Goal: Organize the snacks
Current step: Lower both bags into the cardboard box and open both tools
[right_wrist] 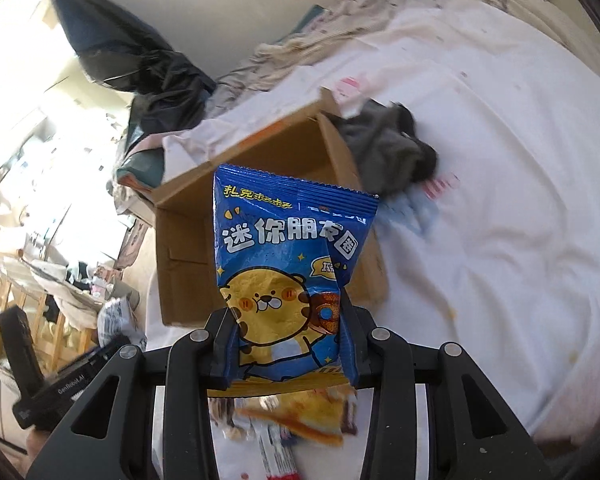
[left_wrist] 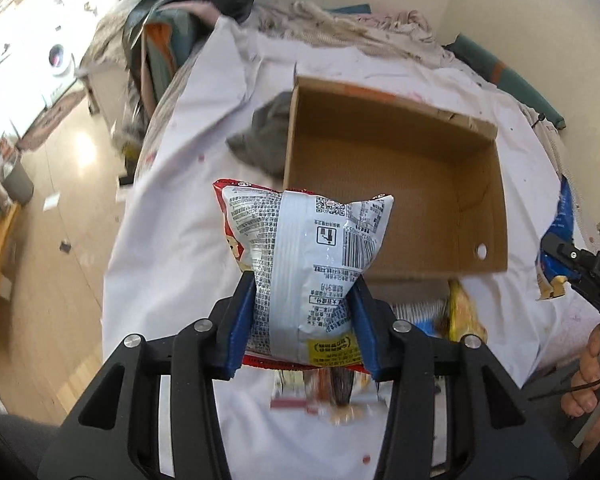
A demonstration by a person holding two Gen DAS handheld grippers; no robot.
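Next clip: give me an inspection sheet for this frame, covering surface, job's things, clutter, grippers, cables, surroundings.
Surface: white sheet over a bed, speckled with stains.
Job's things: open cardboard box, nothing seen inside; white packet; blue packet; more snacks lying loose below.
Clutter: grey cloth beside the box.
Grippers: left gripper jaws clamp the white packet; right gripper jaws clamp the blue packet.
Cables: nothing seen.
Surroundings: bedding heap, dark bag, littered floor.
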